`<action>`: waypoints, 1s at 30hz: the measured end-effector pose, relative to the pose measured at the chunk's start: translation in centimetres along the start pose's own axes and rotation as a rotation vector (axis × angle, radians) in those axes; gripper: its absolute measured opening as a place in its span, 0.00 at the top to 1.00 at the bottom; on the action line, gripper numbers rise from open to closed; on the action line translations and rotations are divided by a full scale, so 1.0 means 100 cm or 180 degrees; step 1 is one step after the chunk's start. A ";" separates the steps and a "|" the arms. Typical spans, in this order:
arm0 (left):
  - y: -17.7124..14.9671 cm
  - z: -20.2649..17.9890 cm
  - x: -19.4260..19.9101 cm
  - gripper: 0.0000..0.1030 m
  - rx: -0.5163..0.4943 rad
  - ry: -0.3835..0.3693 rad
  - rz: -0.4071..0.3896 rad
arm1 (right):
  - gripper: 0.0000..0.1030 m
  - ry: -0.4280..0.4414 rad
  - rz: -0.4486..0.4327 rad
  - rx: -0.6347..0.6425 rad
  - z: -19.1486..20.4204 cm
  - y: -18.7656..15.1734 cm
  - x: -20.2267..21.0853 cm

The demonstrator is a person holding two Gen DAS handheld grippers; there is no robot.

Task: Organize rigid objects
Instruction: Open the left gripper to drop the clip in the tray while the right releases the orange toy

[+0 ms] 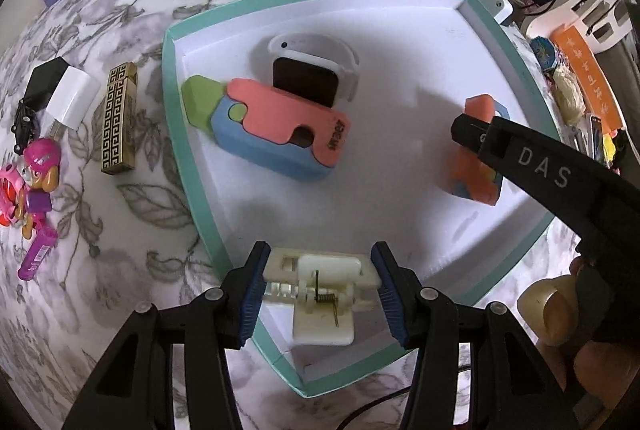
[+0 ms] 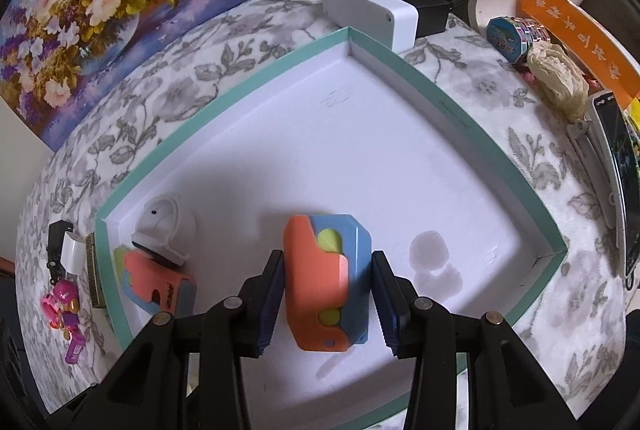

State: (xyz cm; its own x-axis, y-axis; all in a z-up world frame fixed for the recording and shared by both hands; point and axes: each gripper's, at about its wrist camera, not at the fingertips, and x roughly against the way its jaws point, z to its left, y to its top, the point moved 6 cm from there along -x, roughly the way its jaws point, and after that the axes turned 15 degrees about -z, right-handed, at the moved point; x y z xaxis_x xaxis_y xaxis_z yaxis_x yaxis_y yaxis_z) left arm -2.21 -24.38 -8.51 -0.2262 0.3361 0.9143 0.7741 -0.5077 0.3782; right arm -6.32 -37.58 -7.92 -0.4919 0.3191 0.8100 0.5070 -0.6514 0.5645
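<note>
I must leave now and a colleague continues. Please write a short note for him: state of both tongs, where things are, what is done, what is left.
Left tongs: shut on the cream plastic spring clip, above the near rim of the teal-edged white box.
Right tongs: shut on the small orange-and-blue plastic toy, low inside the box.
Done: large pink-and-blue toy and white smartwatch lie in the box.
Left: release both; then the brass patterned lighter, white charger and pink figurine, still on the floral cloth.
</note>
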 end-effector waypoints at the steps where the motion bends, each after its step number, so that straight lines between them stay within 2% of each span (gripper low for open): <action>1: -0.001 -0.001 0.000 0.47 -0.0016 -0.0003 0.0009 | 0.56 -0.0001 0.0005 0.0004 0.000 0.000 0.000; 7: 0.002 -0.011 -0.003 0.40 -0.0052 -0.0043 0.0024 | 0.50 0.0013 0.0028 -0.0016 -0.001 -0.003 -0.001; 19: 0.014 0.001 0.026 0.40 0.0167 -0.0097 -0.0148 | 0.49 0.0028 -0.0064 -0.0007 0.000 0.003 0.006; 25: 0.023 0.020 0.037 0.40 0.0378 -0.0001 -0.0250 | 0.49 0.0034 -0.0085 0.0023 0.001 0.003 0.008; 30: 0.033 0.055 0.045 0.39 0.0556 0.0218 -0.0396 | 0.49 0.0040 -0.0090 0.0105 0.007 0.002 0.009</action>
State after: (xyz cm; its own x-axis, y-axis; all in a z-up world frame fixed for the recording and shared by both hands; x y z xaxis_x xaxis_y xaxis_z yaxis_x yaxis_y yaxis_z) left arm 2.55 -20.18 -3.96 -0.3613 0.3298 0.8722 0.8271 -0.3186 0.4630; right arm -6.19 -36.96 -6.96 -0.5151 0.3285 0.7917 0.5156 -0.6191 0.5923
